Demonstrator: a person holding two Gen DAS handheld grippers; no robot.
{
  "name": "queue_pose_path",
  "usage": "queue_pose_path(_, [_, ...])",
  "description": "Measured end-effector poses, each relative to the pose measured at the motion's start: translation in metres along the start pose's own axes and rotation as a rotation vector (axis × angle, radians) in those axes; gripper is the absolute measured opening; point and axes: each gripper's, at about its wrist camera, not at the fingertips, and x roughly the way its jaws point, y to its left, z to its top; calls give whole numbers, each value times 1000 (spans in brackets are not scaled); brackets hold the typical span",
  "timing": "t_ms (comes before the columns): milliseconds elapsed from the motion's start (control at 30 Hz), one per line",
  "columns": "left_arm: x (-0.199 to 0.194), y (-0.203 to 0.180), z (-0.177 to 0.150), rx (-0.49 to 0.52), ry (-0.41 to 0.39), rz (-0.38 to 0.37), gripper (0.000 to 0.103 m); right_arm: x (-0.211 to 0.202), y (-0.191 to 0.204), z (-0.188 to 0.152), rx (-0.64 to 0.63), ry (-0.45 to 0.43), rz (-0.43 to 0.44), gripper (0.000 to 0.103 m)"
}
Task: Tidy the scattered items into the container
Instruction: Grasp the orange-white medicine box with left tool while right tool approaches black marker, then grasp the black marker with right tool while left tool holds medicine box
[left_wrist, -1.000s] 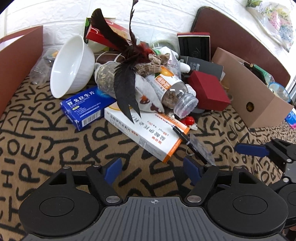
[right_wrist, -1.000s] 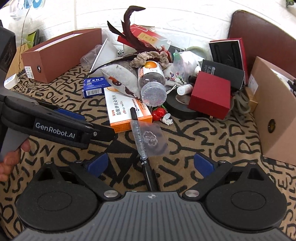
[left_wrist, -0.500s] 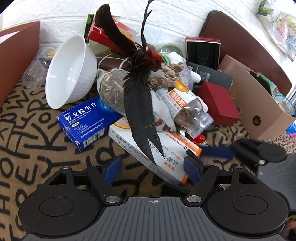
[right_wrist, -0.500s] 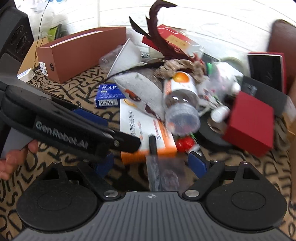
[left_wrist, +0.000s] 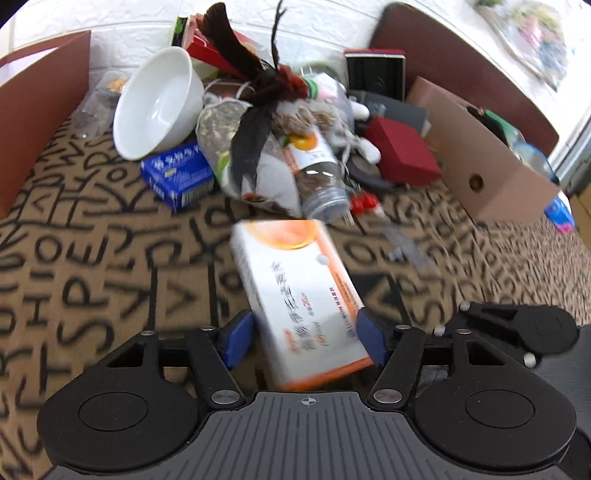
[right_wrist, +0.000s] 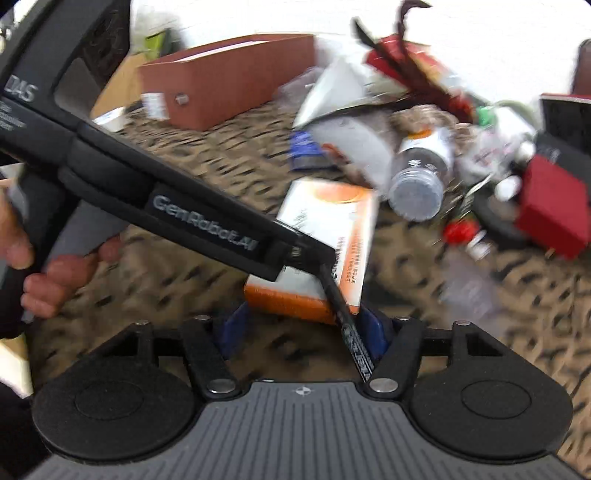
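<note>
Now my left tool (left_wrist: 306, 334) grips the white-and-orange medicine box (left_wrist: 301, 291) by its near end, above the patterned table (left_wrist: 92, 258). My right tool (right_wrist: 301, 332) holds a black pen (right_wrist: 349, 325) against its right finger, just beside that box, near the bottle (right_wrist: 421, 177) in the clutter.

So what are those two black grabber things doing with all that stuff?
The left gripper is clamped on a white and orange medicine box, pulled clear of the messy pile. The right gripper has a black pen against one blue finger, though blur hides whether it grips. The brown cardboard box waits nearby.
</note>
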Motion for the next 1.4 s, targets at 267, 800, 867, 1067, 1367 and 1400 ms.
queue_pose_path(267, [-3, -14, -4, 1, 13, 72, 87, -26, 40, -28, -180, -1, -76, 72])
queue_pose_path(800, [4, -14, -5, 175, 20, 182, 69, -44, -3, -48, 54, -9, -190, 78])
queue_pose_path(867, [-2, -6, -9, 170, 22, 189, 70, -44, -3, -48, 53, -8, -190, 78])
queue_pose_path(1067, [-8, 6, -11, 122, 14, 181, 78, -43, -8, -46, 44, 5, -189, 73])
queue_pose_path(1367, [-13, 3, -18, 145, 12, 160, 70, -55, -34, -43, 239, 28, -266, 28])
queue_pose_path(1400, [-12, 2, -18, 147, 12, 163, 77, -56, -32, -43, 232, 35, -258, 28])
